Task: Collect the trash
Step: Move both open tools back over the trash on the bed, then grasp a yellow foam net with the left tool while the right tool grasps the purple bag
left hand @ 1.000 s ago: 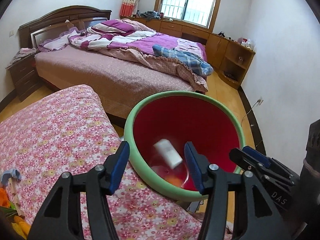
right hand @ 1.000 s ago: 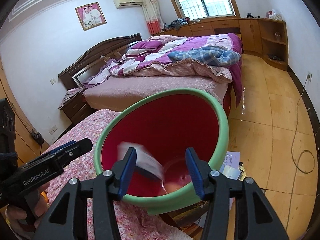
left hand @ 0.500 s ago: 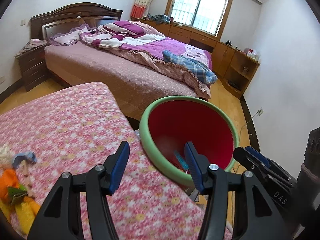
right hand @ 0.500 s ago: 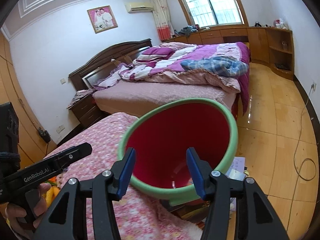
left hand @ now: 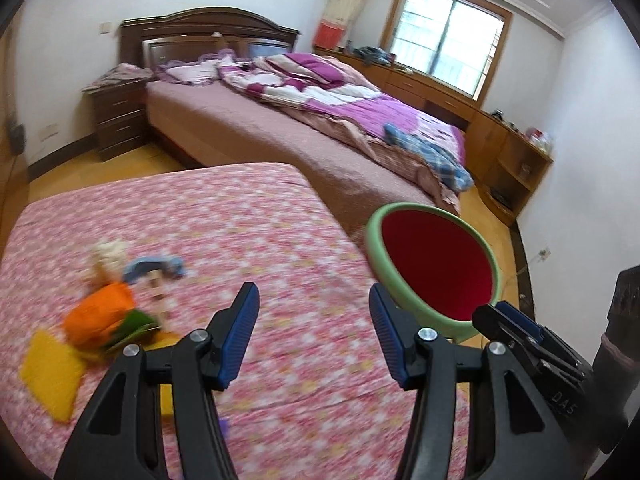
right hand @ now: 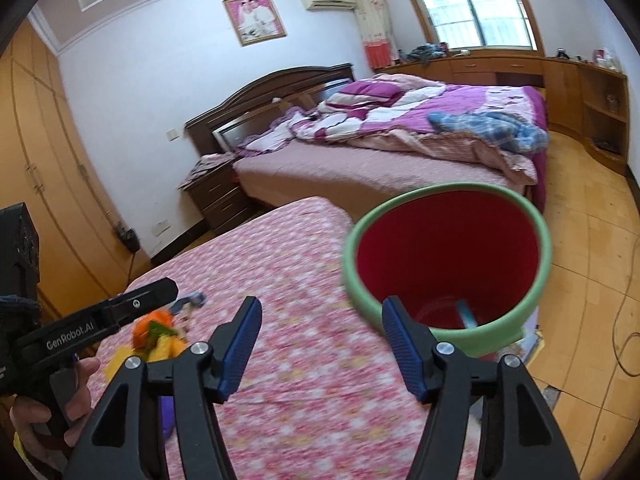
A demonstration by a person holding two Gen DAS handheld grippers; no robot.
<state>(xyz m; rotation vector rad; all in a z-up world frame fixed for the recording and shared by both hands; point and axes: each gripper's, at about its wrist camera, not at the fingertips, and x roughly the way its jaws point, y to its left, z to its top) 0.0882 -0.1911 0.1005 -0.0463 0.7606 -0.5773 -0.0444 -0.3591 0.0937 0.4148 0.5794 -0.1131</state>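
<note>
Both grippers hang empty over the flowered table beside the red bin.

The left gripper [left hand: 312, 334] stands about half open with nothing between its blue pads, above the pink floral cloth [left hand: 224, 216]. The right gripper [right hand: 320, 346] has just been opening wider, and its jaws are likewise empty. The red bin [right hand: 448, 256] with its green rim stands off the table's edge, at about 2 o'clock from the left gripper and 1 o'clock from the right; a blue scrap [right hand: 466, 314] lies in its bottom. On the cloth, at about 10 o'clock from the left gripper, lies a blurred heap of trash [left hand: 104, 312], orange, green and yellow, with a blue piece [left hand: 154, 268] just beyond it. A hand [right hand: 52, 404] holds the left gripper's handle at 9 o'clock in the right wrist view.
</note>
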